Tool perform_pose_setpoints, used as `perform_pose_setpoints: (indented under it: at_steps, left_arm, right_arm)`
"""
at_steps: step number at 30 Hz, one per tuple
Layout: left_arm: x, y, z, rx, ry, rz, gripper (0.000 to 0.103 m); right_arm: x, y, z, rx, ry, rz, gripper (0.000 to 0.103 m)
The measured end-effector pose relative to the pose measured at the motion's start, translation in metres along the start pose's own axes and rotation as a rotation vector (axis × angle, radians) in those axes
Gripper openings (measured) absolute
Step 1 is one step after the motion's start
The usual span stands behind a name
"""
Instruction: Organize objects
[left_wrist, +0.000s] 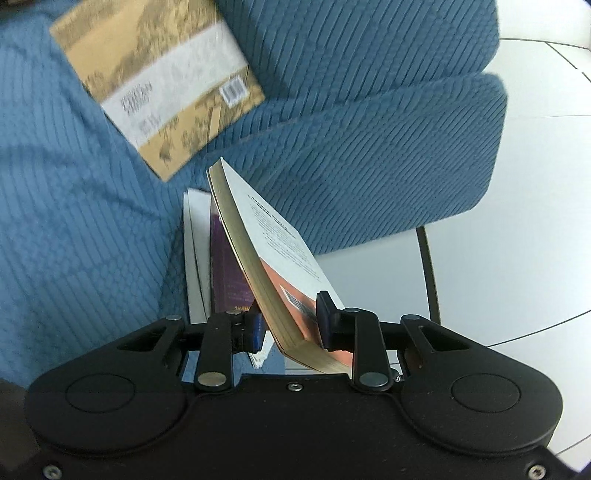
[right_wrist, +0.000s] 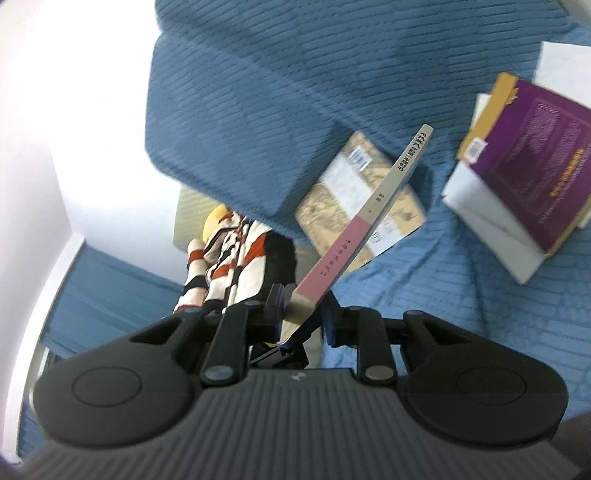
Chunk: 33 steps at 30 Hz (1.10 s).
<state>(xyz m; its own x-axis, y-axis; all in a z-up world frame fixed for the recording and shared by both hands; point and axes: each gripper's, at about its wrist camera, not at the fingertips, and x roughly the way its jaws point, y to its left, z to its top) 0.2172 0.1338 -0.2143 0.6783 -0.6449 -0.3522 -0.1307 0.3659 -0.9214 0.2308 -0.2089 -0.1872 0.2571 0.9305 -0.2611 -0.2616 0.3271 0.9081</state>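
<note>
While you hold both grippers over the blue ribbed sofa (left_wrist: 369, 129), the left gripper (left_wrist: 291, 325) is narrowly closed on a white-and-orange paperback book (left_wrist: 280, 266), and the right gripper (right_wrist: 301, 314) clamps a pink-and-grey-spined book (right_wrist: 369, 218), probably for stacking. Motion blur hides the titles; the lower corners are cut off.
</note>
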Motion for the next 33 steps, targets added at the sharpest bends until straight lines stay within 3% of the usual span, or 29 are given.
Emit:
perform_pose_setpoints:
  at_steps: [12,21,33]
  left_arm:
    - [-0.052,0.018,0.023,0.005,-0.050,0.048,0.026]
    - [-0.047,0.057,0.027,0.027,-0.016,0.175,0.027]
    - [-0.041,0.085,0.010,0.035,0.065,0.299,0.027]
  right_arm:
    - [0.047,0.027,-0.024,0.011,0.061,0.022,0.025]
    - [0.077,0.001,-0.048,0.058,0.109,-0.061,0.025]
    - [0.086,-0.029,-0.079,0.106,0.183,-0.152,0.025]
